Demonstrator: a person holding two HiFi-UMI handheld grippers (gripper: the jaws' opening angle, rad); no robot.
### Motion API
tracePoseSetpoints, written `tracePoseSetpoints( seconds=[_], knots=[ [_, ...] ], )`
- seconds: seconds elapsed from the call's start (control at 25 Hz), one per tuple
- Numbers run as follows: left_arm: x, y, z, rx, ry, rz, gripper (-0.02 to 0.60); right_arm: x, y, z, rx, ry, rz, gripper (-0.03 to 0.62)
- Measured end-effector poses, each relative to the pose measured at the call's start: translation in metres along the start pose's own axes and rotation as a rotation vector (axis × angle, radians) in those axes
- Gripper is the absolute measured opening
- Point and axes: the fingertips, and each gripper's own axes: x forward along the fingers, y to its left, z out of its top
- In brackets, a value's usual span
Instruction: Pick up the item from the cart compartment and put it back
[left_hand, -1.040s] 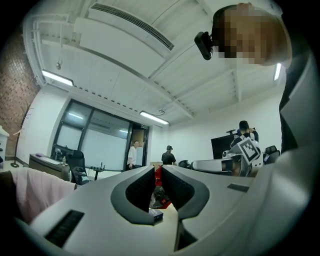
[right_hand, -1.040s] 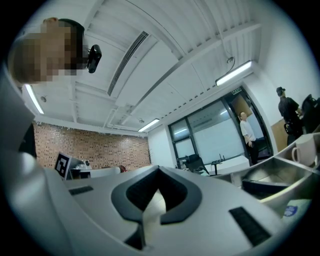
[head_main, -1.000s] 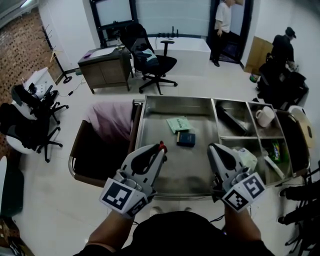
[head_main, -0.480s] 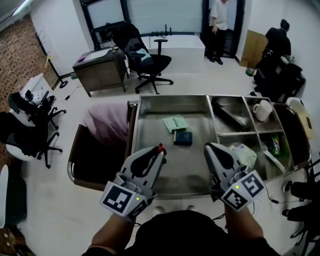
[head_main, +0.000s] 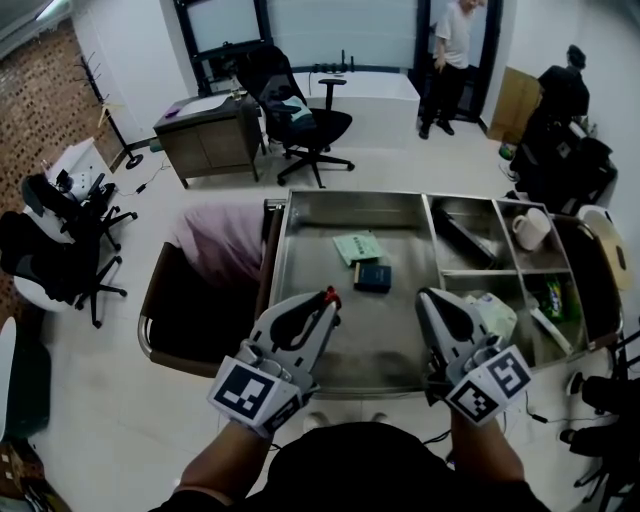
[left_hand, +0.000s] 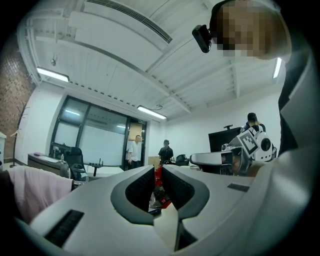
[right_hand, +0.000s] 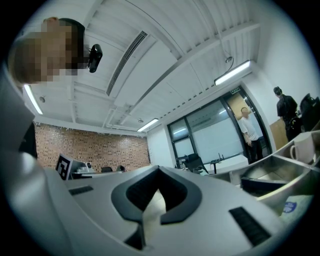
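Note:
My left gripper (head_main: 327, 297) hovers over the near left part of the steel cart's big compartment (head_main: 375, 335), shut on a small red packet (head_main: 326, 294). In the left gripper view the red packet (left_hand: 159, 189) sits pinched between the two dark pads, just behind the left gripper (left_hand: 157, 169) tips. My right gripper (head_main: 428, 296) hangs beside it over the near right part of that compartment, shut with nothing in it. In the right gripper view the right gripper (right_hand: 159, 169) has its jaws meeting at the tip. A green packet (head_main: 357, 247) and a dark blue box (head_main: 372, 277) lie further in.
Smaller compartments on the cart's right hold a white mug (head_main: 527, 232), a dark object (head_main: 464, 240), a white packet (head_main: 492, 312) and a green packet (head_main: 552, 298). A bin with pink cloth (head_main: 215, 242) hangs off the cart's left end. Office chairs (head_main: 300, 120), a desk and people stand beyond.
Both grippers keep their places and their grip is unchanged; only the head view sways a little.

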Motion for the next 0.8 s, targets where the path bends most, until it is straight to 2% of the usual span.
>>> tracePoseSetpoints(
  seconds=[0.4, 0.8],
  knots=[
    [0.017, 0.002, 0.018, 0.059, 0.019, -0.017, 0.044, 0.0, -0.004, 0.004, -0.013, -0.006, -0.003, 0.02],
    [0.062, 0.025, 0.02, 0.112, 0.091, -0.025, 0.044, 0.002, -0.01, 0.007, -0.014, -0.012, -0.008, 0.02]
  ],
)
